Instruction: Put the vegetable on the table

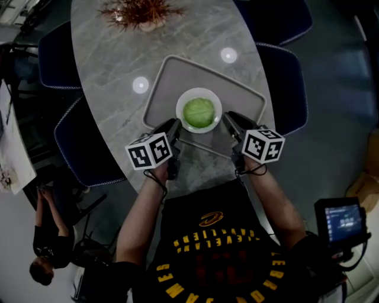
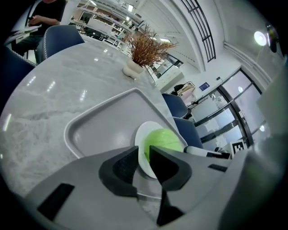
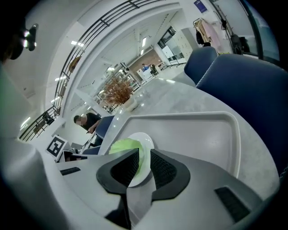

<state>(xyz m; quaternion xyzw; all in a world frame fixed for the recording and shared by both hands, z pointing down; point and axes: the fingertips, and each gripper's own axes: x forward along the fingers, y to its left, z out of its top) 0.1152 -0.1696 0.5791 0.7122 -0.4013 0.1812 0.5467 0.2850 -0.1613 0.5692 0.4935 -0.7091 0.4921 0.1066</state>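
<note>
A round green cabbage point(image 1: 198, 112) lies on a white plate point(image 1: 201, 92) at the near edge of a grey tray point(image 1: 177, 74) on the marble table point(image 1: 106, 53). My left gripper point(image 1: 176, 125) meets the plate's left rim and my right gripper point(image 1: 228, 117) its right rim. In the left gripper view the jaws point(image 2: 143, 161) stand narrowly apart with the plate's rim point(image 2: 140, 134) between them, the cabbage point(image 2: 164, 140) just beyond. The right gripper view shows the same: the gripper point(image 3: 145, 164) pinches the plate's rim point(image 3: 145, 140) beside the cabbage point(image 3: 123, 146).
A vase of dried twigs point(image 1: 141, 12) stands at the table's far end. Blue chairs point(image 1: 80, 142) point(image 1: 284, 83) ring the table on both sides. A seated person point(image 1: 44, 237) is at the lower left, and a small screen point(image 1: 343, 222) at the lower right.
</note>
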